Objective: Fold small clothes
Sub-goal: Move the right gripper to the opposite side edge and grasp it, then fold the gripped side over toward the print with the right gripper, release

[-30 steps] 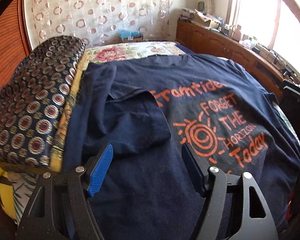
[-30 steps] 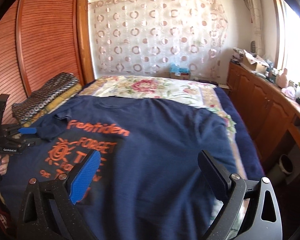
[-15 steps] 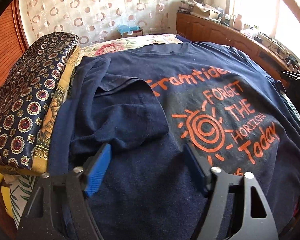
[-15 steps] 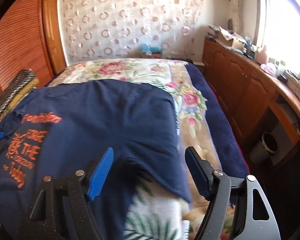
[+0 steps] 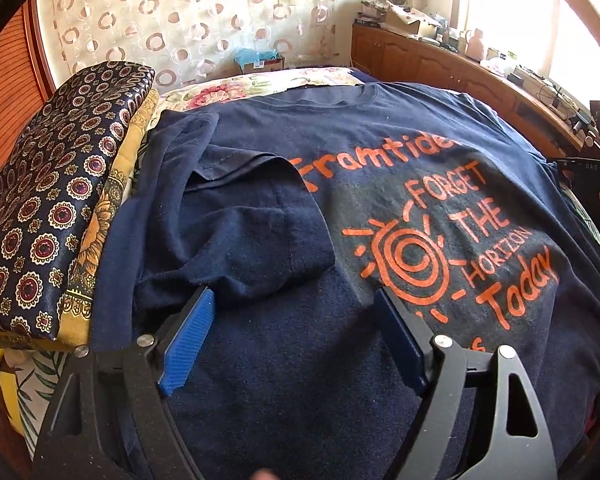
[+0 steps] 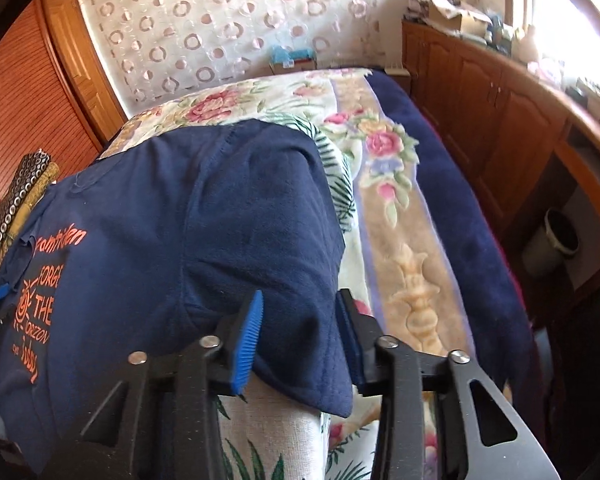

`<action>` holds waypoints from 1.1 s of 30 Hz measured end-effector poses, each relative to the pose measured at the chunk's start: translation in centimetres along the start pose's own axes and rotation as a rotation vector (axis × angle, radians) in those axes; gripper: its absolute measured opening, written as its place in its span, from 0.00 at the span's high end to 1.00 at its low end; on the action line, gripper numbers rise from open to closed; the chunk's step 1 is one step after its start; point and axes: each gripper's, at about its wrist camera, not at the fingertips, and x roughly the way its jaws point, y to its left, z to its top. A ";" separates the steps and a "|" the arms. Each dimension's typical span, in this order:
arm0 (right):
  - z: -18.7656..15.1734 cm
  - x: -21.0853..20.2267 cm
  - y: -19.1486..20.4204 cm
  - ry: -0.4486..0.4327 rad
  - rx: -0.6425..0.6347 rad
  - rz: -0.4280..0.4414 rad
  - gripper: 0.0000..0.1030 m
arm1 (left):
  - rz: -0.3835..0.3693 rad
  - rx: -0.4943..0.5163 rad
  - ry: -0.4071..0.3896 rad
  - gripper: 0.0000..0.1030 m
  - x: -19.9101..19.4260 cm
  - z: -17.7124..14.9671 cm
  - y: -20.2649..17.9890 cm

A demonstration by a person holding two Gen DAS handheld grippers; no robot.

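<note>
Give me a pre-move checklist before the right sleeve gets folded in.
1. Left sleeve folded onto the T-shirt: ok.
2. Right gripper straddling the right sleeve: ok.
3. Its jaws clamped on the cloth: cannot tell; a gap shows between them.
4. Left gripper open, holding nothing: ok.
5. Shirt body flat on the bedspread: ok, small wrinkles only.
6. Folded patterned stack off the shirt: ok, it lies beside it.

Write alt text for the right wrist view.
The right gripper closes its jaws around the sleeve of a navy T-shirt with orange lettering, spread on a floral bedspread. Wooden cabinets line the right wall.
</note>
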 end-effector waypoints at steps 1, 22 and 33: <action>-0.2 -0.1 0.2 0.002 0.007 0.012 0.68 | 0.001 0.001 0.000 0.20 0.0 0.0 0.0; 0.7 -0.9 -1.9 -0.081 -0.080 -0.021 0.99 | -0.003 0.000 0.005 0.17 0.1 -0.1 -0.1; -0.4 -4.4 9.3 -0.203 -0.375 0.047 0.99 | -0.003 -0.003 0.006 0.16 0.1 0.0 -0.1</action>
